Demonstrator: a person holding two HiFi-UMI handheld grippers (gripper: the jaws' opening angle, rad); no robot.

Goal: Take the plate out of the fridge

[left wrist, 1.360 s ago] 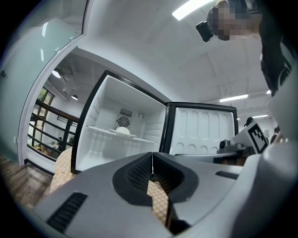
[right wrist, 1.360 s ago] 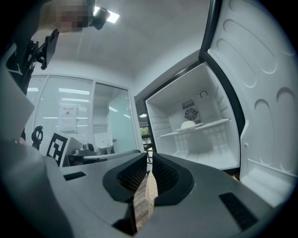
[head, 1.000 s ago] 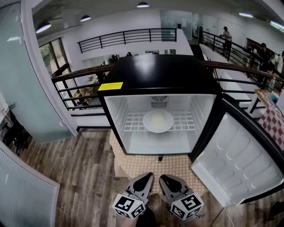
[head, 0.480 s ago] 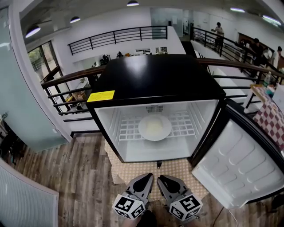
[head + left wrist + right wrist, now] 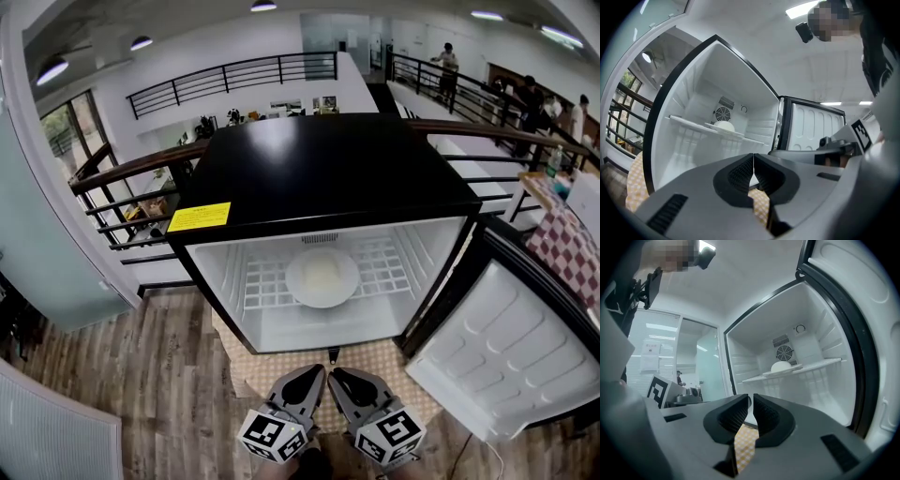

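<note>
Right, the white plate [image 5: 322, 277] lies flat and face up on the wire shelf [image 5: 394, 267] in the middle of the open fridge [image 5: 328, 169]. It is round, with no long axis, and carries a pale mound. Left gripper [image 5: 302, 378] and right gripper [image 5: 349, 380] hang low out front, well short of it, jaws pressed together on nothing.

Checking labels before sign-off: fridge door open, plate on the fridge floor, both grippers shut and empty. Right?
One thing is off: the plate sits on the wire shelf, not the fridge floor. The left gripper view shows it raised on that shelf. The rest holds: door open, left gripper and right gripper shut and empty.
</note>
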